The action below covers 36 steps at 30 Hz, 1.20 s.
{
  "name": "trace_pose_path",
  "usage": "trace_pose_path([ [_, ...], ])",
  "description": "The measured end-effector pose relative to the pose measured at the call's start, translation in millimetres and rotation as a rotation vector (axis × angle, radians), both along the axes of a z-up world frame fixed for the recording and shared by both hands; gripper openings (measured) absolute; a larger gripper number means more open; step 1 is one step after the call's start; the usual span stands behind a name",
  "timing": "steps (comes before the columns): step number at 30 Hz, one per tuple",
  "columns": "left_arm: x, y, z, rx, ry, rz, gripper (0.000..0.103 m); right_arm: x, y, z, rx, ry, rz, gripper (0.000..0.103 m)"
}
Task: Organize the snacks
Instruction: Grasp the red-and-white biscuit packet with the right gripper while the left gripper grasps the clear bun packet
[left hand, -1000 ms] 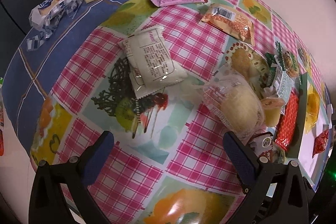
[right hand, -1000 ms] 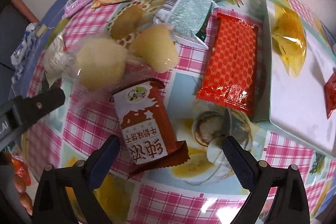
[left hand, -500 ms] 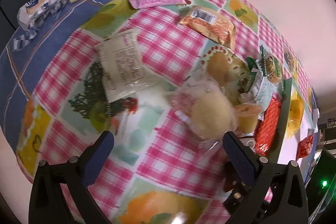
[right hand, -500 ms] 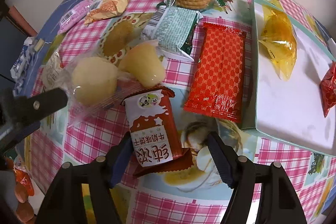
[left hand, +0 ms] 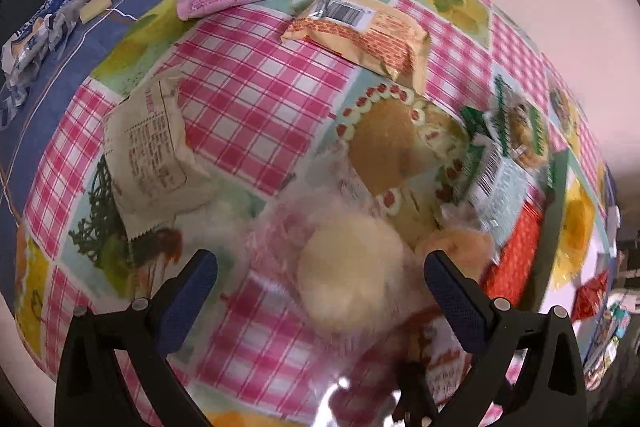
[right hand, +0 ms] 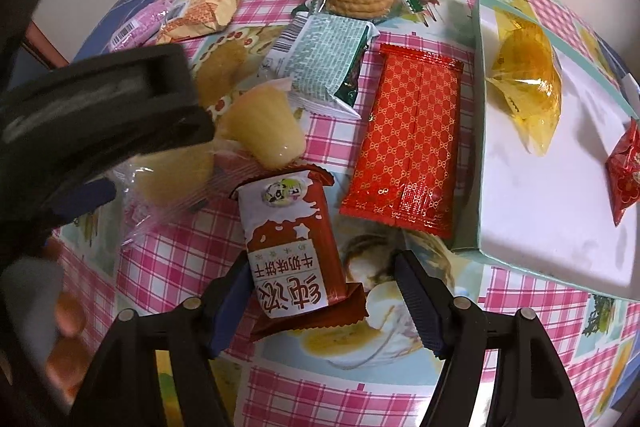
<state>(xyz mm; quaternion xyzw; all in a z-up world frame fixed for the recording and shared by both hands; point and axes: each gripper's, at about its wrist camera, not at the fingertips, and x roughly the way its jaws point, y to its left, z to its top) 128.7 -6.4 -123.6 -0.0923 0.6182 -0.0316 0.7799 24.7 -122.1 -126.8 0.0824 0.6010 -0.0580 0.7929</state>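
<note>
My left gripper (left hand: 320,279) hangs wide open over the pale bun in clear wrap (left hand: 348,279). My right gripper (right hand: 320,287) has just narrowed around the brown milk biscuit pack (right hand: 292,247) (right pad isn't touching), so I should squeeze gently near its middle.
</note>
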Motion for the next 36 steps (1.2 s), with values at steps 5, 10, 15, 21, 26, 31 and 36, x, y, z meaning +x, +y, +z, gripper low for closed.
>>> trace_pose_path([
  [5,12.9,-9.1,-7.8,0.0,0.007,-0.002,0.103,0.8,-0.7,1.3,0.001,0.0,-0.001,0.074],
  [10,5.3,1.4,-6.2,0.001,0.018,-0.006,0.103,2.6,-2.4,2.7,0.006,0.001,-0.006,0.074],
  [15,-3.0,14.8,-6.8,0.011,0.019,-0.006,0.103,3.3,-1.1,3.6,0.013,0.004,-0.01,0.074],
  [21,-15.4,35.1,-10.4,0.009,0.026,0.005,0.103,1.4,-6.9,5.3,0.032,0.009,-0.032,0.074],
  [26,-34.5,56.8,-9.9,0.004,0.013,0.013,0.093,-1.7,-10.6,6.4,0.034,0.01,-0.038,0.074],
  [31,-42.0,70.6,-5.5,0.008,-0.003,0.024,0.082,-3.6,-10.1,7.1,0.043,0.006,-0.044,0.074],
  [36,-48.4,67.0,0.3,0.042,-0.012,-0.002,0.081,-8.3,-9.4,10.1,0.054,-0.003,-0.035,0.065],
])
